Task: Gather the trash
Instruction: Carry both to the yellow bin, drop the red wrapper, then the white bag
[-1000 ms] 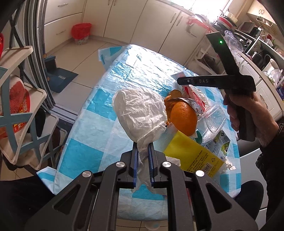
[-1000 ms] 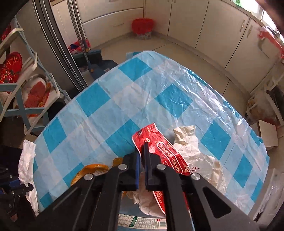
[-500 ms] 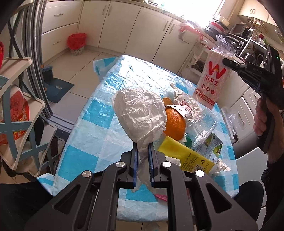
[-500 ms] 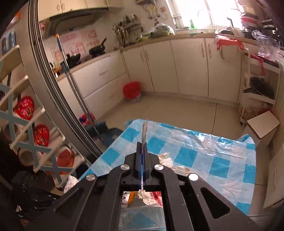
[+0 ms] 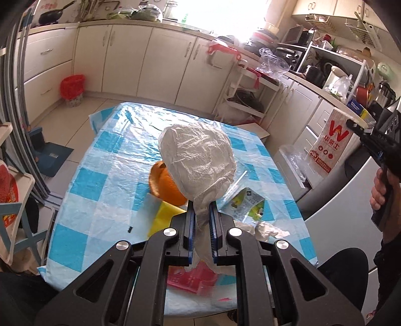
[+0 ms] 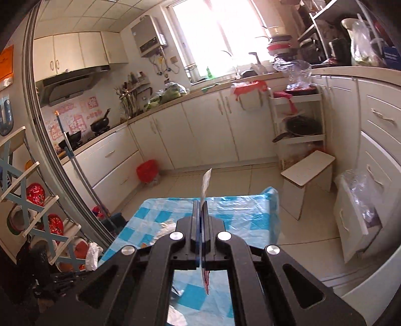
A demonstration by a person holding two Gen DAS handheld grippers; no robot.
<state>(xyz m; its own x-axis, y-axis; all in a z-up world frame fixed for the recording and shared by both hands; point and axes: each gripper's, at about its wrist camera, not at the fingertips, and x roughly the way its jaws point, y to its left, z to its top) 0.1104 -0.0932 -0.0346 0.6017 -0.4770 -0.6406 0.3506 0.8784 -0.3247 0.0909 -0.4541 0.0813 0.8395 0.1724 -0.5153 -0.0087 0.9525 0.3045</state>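
Flat wrapper lifted from the surface

The white-and-red paper wrapper (image 5: 329, 143) was raised, pinched by the closed right claw (image 5: 351, 124); the left claw (image 5: 201, 220) stays clamped on the white crumpled plastic bag (image 5: 198, 160).

Daylight poured from the window (image 5: 220, 15) at twelve o'clock, blowing it out white. Fisheye bending curved the cabinets (image 6: 200, 130); the corners went black.

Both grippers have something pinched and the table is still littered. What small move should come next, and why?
Probably bring the right gripper with its paper wrapper over to the white bag that the left gripper pinches by the neck; the wrapper hangs clear of the table and nothing else collects it.
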